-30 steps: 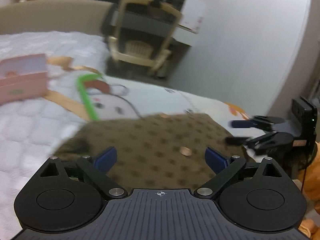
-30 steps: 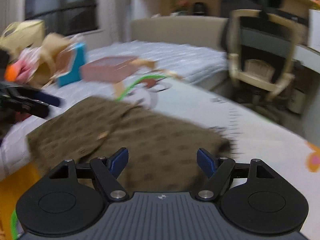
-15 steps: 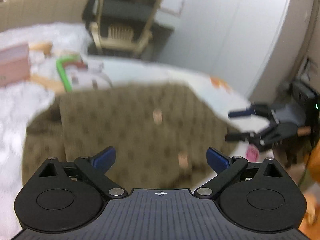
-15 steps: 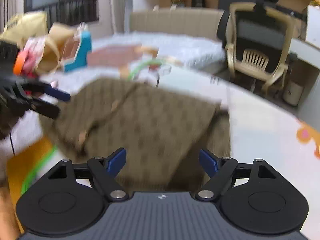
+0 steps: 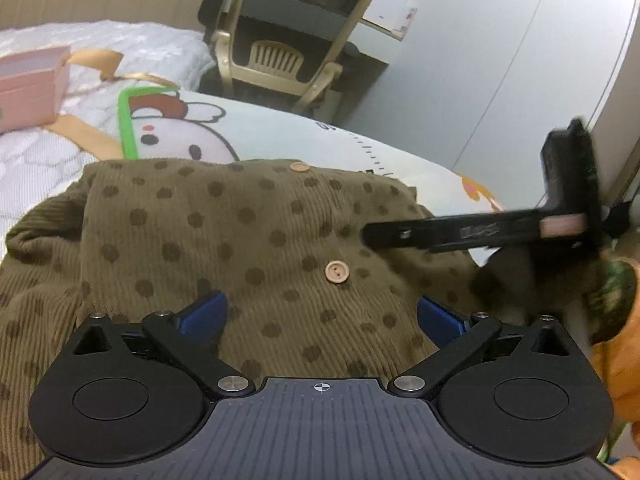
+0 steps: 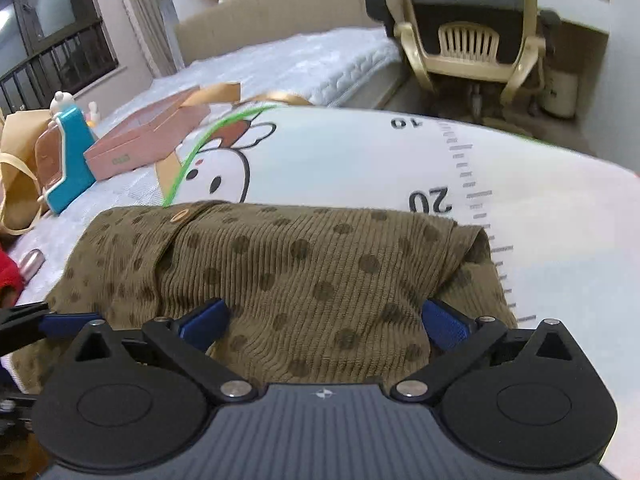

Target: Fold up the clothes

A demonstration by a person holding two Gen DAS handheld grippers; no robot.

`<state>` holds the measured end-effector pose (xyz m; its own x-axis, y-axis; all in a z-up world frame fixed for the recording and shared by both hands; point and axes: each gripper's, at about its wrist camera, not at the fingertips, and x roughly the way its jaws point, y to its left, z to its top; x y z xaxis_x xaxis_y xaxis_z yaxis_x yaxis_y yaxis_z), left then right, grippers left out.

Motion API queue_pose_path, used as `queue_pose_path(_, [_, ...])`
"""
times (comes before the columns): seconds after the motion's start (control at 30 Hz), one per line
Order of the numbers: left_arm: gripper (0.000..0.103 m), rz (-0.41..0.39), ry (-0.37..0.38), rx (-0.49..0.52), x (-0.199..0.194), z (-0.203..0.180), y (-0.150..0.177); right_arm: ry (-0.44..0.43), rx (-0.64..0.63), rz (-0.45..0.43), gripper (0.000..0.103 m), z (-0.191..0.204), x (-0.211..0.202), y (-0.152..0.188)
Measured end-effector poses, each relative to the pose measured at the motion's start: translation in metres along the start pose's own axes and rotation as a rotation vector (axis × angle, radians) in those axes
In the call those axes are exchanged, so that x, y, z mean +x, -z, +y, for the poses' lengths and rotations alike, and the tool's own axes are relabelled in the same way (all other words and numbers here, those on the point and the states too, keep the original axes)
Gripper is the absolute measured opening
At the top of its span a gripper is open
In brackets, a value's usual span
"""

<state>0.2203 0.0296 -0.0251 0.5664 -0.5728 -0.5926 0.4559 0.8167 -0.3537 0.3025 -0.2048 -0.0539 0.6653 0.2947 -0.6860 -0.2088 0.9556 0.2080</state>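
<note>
An olive-brown corduroy garment (image 5: pixel 240 240) with dark dots and peach buttons (image 5: pixel 337 272) lies folded on a cartoon-print mat (image 5: pixel 280 132). My left gripper (image 5: pixel 322 316) hovers open just over its near edge, nothing between the blue pads. My right gripper (image 5: pixel 384 236) reaches in edge-on from the right, blurred, low over the cloth. In the right wrist view the garment (image 6: pixel 300 260) has a flap folded across it, and the right gripper (image 6: pixel 324 320) stands open above it, holding nothing. A blue-tipped finger of the left gripper (image 6: pixel 68 320) shows at the left edge.
A pink box (image 6: pixel 148 136) and a teal toy (image 6: pixel 70 156) sit on the quilted mattress beyond the mat (image 6: pixel 360 160). An office chair (image 6: pixel 468 20) stands past the bed's edge. Orange fabric (image 5: pixel 616 360) is at the right.
Both grippers have come down closer to the garment, which was blurred in motion and now lies still. The right gripper has swung in over the cloth's right side.
</note>
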Motion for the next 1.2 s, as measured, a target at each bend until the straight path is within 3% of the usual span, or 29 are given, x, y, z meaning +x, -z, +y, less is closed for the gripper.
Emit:
queue_pose_path(0.3, [0.103, -0.011, 0.028, -0.008, 0.0, 0.005, 0.003, -0.043, 0.034, 0.09, 0.103, -0.006, -0.008, -0.006])
queue_pose_path(0.4, [0.103, -0.011, 0.038, -0.017, 0.0, 0.008, 0.003, -0.046, 0.075, 0.056, 0.103, -0.007, -0.024, 0.001])
queue_pose_path(0.53, [0.103, -0.015, 0.039, -0.018, 0.001, 0.008, 0.003, -0.025, 0.022, -0.01, 0.103, 0.001, -0.044, 0.019])
queue_pose_path(0.6, [0.103, -0.015, 0.036, -0.016, 0.001, 0.007, 0.003, -0.04, 0.047, 0.027, 0.103, -0.004, -0.038, 0.027])
queue_pose_path(0.87, [0.103, -0.03, 0.043, -0.024, -0.001, 0.008, 0.005, 0.015, -0.004, -0.031, 0.103, 0.007, -0.031, 0.039])
queue_pose_path(1.2, [0.103, -0.05, 0.0, 0.007, 0.001, 0.0, 0.01, -0.071, 0.054, -0.076, 0.103, -0.009, -0.037, 0.044])
